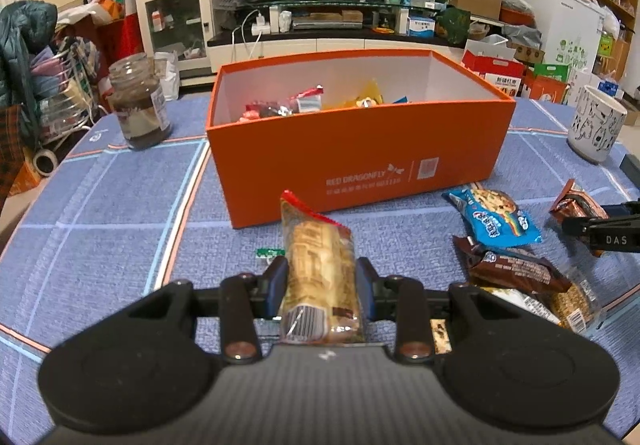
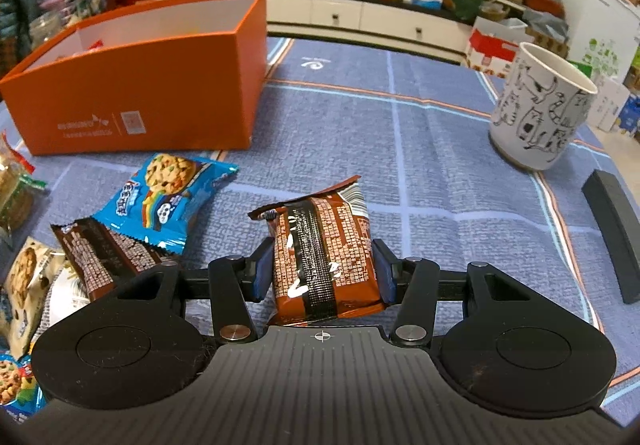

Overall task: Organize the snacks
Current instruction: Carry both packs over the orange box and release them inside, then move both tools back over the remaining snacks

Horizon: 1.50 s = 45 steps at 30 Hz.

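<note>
We have a snack in each hand, so the step in hand looks like the carry to the orange box (image 1: 360,149), which stands open on the blue worktop (image 1: 120,205) with several wrappers already inside. Our left gripper (image 1: 322,285) has its fingers clamped on a clear-wrapped biscuit pack (image 1: 318,265), which points up toward the box's near wall. Our right gripper (image 2: 320,273) has its fingers clamped on the sides of a brown snack packet (image 2: 324,261), to the right of the box and near the cat-print mug (image 2: 540,109). Whether either packet is clear of the cloth we cannot tell.

Left on the worktop are a blue cookie packet (image 2: 168,197), a dark brown packet (image 2: 104,257) partly beneath it, and more wrappers toward the left edge of the right wrist view.

Next, we judge, each packet must rise above the box rim, travel over the opening and be let go there. The tall near wall is the likely snag, so lift comes first. The glass jar (image 1: 138,101) stands left of the box, clear of both paths.
</note>
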Each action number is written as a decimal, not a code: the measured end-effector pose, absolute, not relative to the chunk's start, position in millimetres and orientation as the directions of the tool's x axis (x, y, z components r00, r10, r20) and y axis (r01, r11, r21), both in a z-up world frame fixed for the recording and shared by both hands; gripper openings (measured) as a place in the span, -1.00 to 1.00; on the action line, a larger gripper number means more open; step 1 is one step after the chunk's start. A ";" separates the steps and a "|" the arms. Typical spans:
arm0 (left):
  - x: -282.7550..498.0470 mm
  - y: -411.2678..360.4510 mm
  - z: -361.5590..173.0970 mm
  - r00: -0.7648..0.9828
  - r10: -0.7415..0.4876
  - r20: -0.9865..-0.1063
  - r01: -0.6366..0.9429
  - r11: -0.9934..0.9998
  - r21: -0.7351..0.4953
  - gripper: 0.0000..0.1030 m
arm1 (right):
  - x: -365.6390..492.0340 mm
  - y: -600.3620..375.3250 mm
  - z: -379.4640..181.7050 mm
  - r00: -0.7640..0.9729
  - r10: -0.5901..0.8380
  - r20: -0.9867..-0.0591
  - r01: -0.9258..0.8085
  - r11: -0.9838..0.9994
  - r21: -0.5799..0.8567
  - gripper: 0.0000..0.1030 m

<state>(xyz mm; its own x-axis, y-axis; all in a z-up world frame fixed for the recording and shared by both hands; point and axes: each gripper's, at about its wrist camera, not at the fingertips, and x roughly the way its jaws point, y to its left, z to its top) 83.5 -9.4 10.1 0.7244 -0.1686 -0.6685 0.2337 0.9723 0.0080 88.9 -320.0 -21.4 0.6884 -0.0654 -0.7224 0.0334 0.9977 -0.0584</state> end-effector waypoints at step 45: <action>31.7 83.8 24.6 0.754 -0.367 -0.545 0.452 0.892 0.025 0.90 | -6.5 -257.0 20.0 0.797 -0.022 -0.603 -0.047 0.994 -0.098 0.33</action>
<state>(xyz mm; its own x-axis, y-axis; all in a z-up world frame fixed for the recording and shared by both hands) 31.7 83.8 24.6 0.7538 -0.3669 -0.5451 0.4522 0.8916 0.0252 -6.5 -257.0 20.0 0.7971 -0.0221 -0.6034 -0.0468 0.9941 -0.0982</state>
